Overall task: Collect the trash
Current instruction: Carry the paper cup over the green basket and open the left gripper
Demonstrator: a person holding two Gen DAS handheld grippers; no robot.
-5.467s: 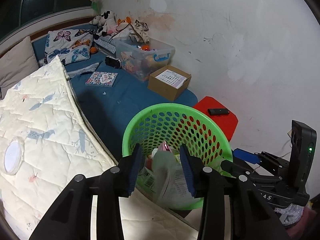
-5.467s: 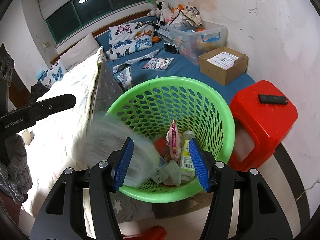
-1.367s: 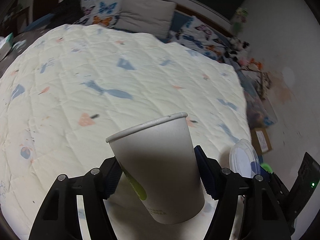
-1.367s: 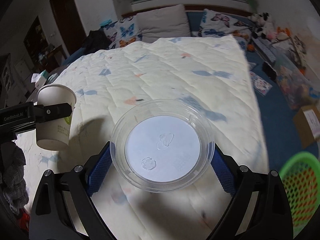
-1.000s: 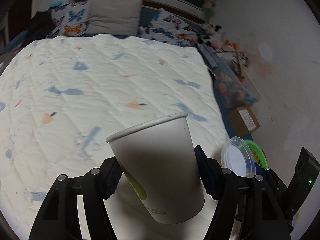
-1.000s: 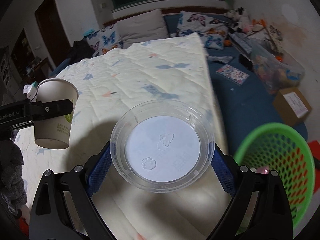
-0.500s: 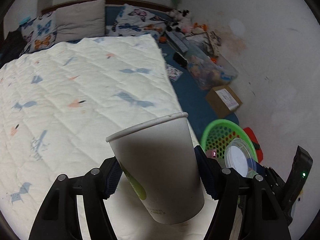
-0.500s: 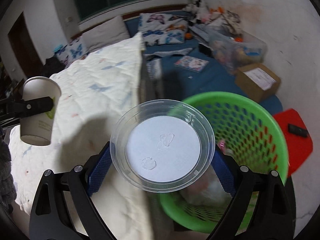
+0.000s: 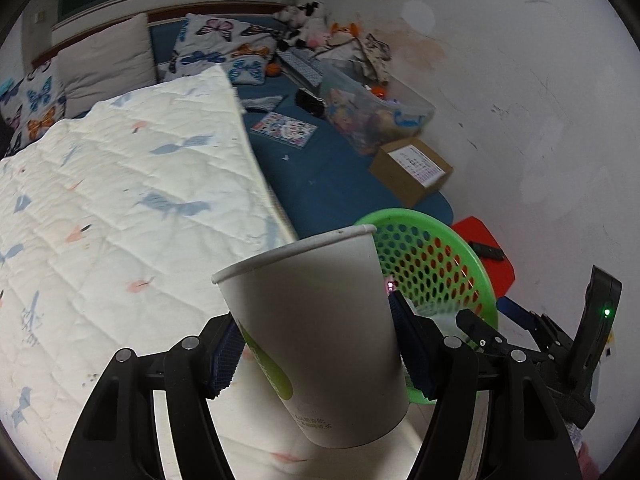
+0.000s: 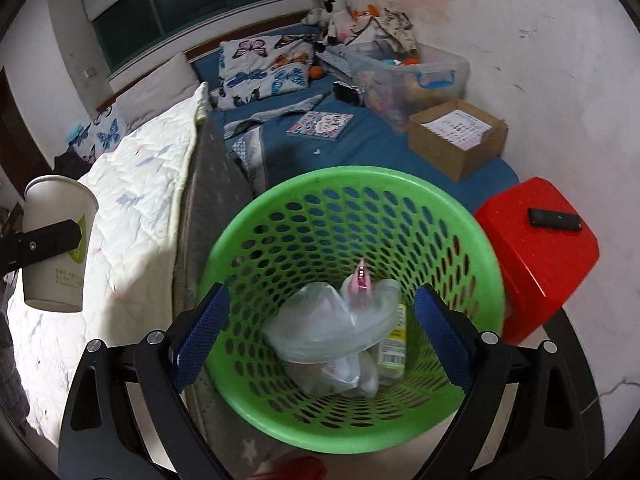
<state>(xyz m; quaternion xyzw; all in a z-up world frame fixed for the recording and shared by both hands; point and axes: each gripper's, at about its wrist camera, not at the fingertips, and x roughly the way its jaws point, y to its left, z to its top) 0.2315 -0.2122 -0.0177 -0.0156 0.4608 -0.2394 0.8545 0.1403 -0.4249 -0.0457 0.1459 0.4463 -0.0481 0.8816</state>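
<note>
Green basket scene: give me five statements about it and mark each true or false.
1. The left gripper holds a paper cup. True.
2. The right gripper holds a clear lid. False: its jaws are open and empty; the clear lid lies in the green basket.
3. The basket is empty. False: it holds the lid, a bottle and wrappers.
4. A black remote lies on the red stool. True.
5. The cup is already inside the basket. False: it is still gripped, beside the basket over the bed's edge.
</note>
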